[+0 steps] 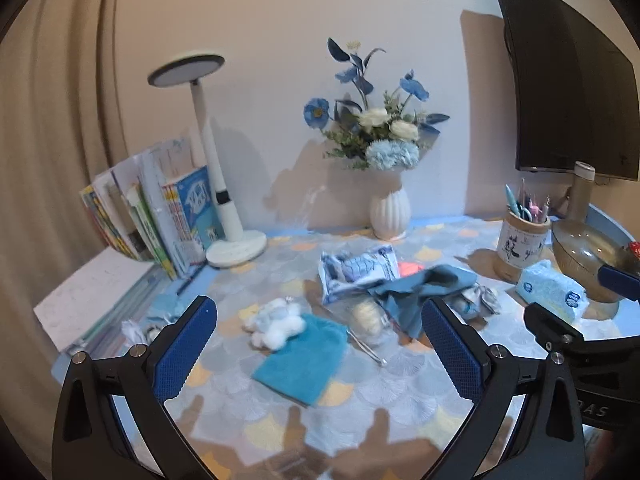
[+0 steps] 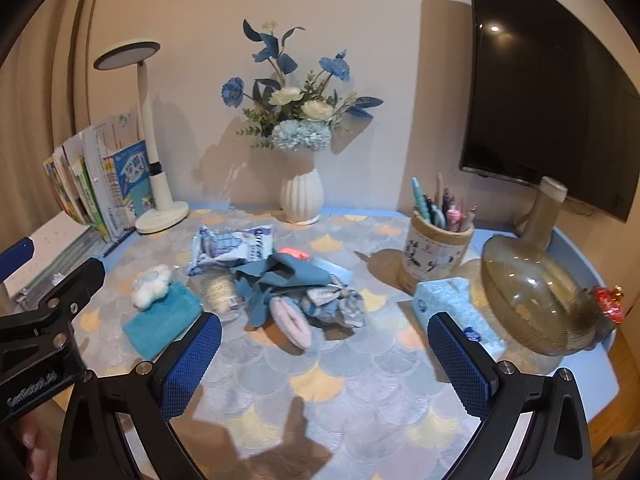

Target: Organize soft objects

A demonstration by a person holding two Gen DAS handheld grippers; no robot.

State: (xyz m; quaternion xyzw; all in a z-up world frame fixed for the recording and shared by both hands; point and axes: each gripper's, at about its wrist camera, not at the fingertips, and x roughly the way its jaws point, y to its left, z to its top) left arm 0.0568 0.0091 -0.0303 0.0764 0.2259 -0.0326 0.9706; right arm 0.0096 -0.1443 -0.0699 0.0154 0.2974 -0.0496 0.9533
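Left wrist view first: we hold our left gripper (image 1: 318,338) above the table (image 1: 360,408), and its two blue fingers (image 1: 186,354) are wide apart with nothing between them. Our right gripper (image 2: 324,354) is the same, fingers far apart and empty, up in the air over the table.

We see a table cover with a pattern of grey, yellow and orange fan shapes. Dark shadows of our grippers fall on the near part.

Just past our left gripper lies a teal cloth (image 1: 302,362), flat on the table. A fluffy white toy (image 1: 276,322) sits on its far corner, touching it. Past our right gripper is a pink slipper-like thing (image 2: 290,320), touching a heap of soft things: a blue-grey cloth (image 2: 280,280) and a bunched patterned cloth (image 2: 336,306). Behind the heap lies a blue and white packet (image 2: 230,250). A tissue pack (image 2: 452,308) lies to the right, near a big glass bottle (image 2: 528,300).

Farther back are a pen cup (image 2: 434,248), a white vase of blue flowers (image 2: 301,196), a white desk lamp (image 2: 154,160) and standing books (image 2: 92,184). A dark screen (image 2: 540,88) hangs on the pale wall at the right.
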